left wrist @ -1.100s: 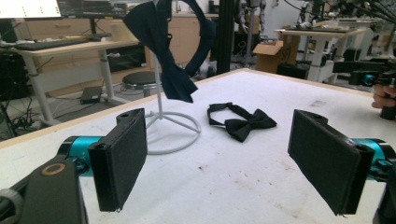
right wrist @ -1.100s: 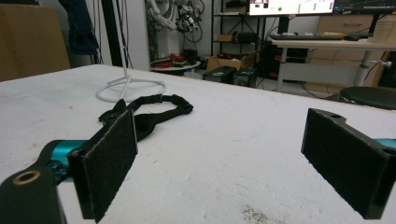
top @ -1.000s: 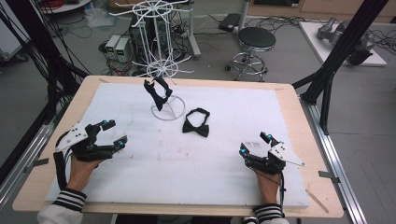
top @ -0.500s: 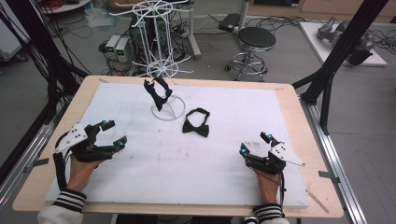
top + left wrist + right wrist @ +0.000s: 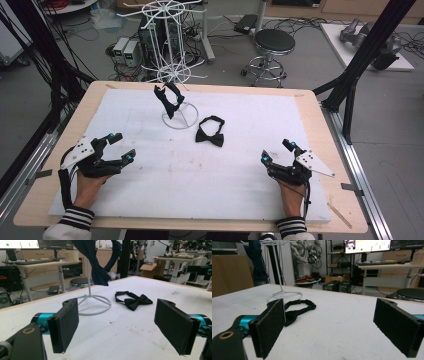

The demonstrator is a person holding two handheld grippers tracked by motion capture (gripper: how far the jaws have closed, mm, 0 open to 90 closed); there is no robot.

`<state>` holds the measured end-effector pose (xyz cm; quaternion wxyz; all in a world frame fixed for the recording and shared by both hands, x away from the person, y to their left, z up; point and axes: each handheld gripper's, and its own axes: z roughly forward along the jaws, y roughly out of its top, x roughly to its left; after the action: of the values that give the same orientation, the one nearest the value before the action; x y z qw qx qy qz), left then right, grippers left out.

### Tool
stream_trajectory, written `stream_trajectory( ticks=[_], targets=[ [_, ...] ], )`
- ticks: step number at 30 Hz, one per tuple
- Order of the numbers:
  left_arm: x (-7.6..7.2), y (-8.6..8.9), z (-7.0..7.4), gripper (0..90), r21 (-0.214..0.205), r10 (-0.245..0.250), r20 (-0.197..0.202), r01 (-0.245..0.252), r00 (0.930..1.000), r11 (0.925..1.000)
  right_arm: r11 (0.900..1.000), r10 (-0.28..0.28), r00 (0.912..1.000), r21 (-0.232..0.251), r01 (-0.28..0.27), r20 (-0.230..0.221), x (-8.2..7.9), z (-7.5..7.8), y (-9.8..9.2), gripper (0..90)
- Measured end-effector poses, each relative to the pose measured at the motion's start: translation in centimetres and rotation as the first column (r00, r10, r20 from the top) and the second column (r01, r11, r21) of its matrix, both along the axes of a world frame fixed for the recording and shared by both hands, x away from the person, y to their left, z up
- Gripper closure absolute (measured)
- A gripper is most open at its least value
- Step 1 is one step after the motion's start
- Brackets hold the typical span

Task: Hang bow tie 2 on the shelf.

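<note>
Black bow tie (image 5: 210, 136) flat on white mat (image 5: 240, 190) beside wire stand (image 5: 176, 112); left gripper (image 5: 121, 148) and right gripper (image 5: 276, 151) both released, empty, well apart from it; best pinched at the centre knot, approaching low.

A grey floor strewn with cables (image 5: 210, 30) is seen behind the tabletop (image 5: 320, 125), where a black stool (image 5: 274, 42) is placed.

Black bow tie (image 5: 210, 136) flat on the white table, strap looped, just beside the stand's ring base.
</note>
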<state>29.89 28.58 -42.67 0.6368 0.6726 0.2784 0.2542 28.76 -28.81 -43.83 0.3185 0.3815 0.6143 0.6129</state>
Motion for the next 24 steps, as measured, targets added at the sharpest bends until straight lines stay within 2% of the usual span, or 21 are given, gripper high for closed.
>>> stream_trajectory(
  ticks=[1,4,9,10,13,15,20,24],
  targets=[
    [0.0,0.0,-0.1,20.2,0.004,0.005,0.002,-0.005,1.0,1.0,1.0,-0.001,0.9999,0.004,0.001,0.016,0.0,0.2,-0.1,10.0],
    [-0.1,0.2,-0.2,19.9,0.003,0.01,0.008,-0.01,0.9999,0.9999,0.9997,0.02,0.9998,0.014,-0.02,-0.002,0.2,0.8,-0.2,10.0],
    [-0.2,0.5,-0.5,19.3,-0.005,0.022,0.011,-0.022,0.9997,0.9997,0.9983,0.058,0.9983,-0.013,-0.058,0.0,0.7,2.2,-0.2,10.0],
    [-0.3,0.5,-0.6,18.8,-0.005,0.028,0.012,-0.028,0.9995,0.9996,0.9977,0.067,0.9977,-0.008,-0.067,-0.011,0.9,2.5,-0.2,10.0],
    [-0.4,0.6,-0.9,18.3,-0.015,0.032,0.016,-0.032,0.9994,0.9994,0.9936,0.112,0.9932,-0.014,-0.112,-0.033,1.7,3.4,0.0,10.0],
    [-0.4,0.7,-1.0,18.3,-0.009,0.031,0.013,-0.03,0.9994,0.9995,0.9886,0.15,0.9877,0.002,-0.15,-0.042,2.1,4.1,0.2,10.0],
    [-0.5,0.9,-1.2,18.2,-0.016,0.033,0.007,-0.033,0.9994,0.9993,0.9805,0.19,0.9803,-0.043,-0.192,-0.055,3.1,5.6,0.9,10.0],
    [-0.5,0.9,-1.2,18.2,-0.024,0.035,0.011,-0.035,0.9993,0.9991,0.9714,0.222,0.9714,-0.068,-0.228,-0.085,3.9,6.5,1.4,10.0]
  ],
)
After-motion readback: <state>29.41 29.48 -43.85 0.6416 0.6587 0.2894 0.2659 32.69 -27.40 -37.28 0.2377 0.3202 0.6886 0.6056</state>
